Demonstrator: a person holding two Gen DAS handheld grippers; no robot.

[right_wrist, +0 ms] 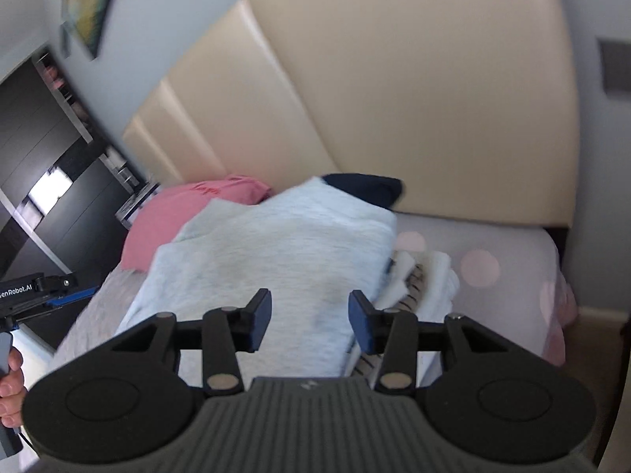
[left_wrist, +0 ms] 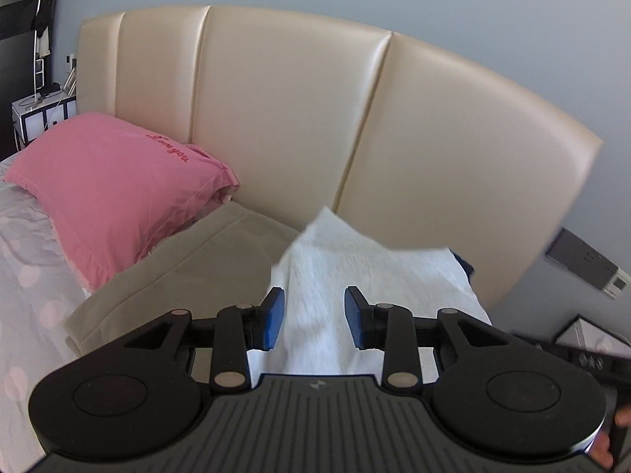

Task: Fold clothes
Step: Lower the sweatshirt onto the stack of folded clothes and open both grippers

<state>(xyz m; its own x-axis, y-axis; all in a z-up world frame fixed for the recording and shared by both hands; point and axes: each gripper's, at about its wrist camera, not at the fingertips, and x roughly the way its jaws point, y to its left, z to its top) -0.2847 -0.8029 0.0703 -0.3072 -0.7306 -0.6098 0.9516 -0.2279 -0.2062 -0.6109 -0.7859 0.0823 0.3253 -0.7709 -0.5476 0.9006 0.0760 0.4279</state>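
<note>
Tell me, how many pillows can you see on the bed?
1: a pink pillow leaning at the cream headboard, left of the folded white garment. Others may be hidden under the clothes.

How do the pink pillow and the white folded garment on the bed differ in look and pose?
Colour: the pink pillow is solid pink with red stitched script near its top edge; the white garment is plain and fuzzy. Pose: the pillow is plump and leans at the headboard; the garment lies flat and folded. Place: the garment sits just ahead of the left gripper, whose jaws stand open and empty; the pillow lies off to the side. Both rest on the bed.
</note>
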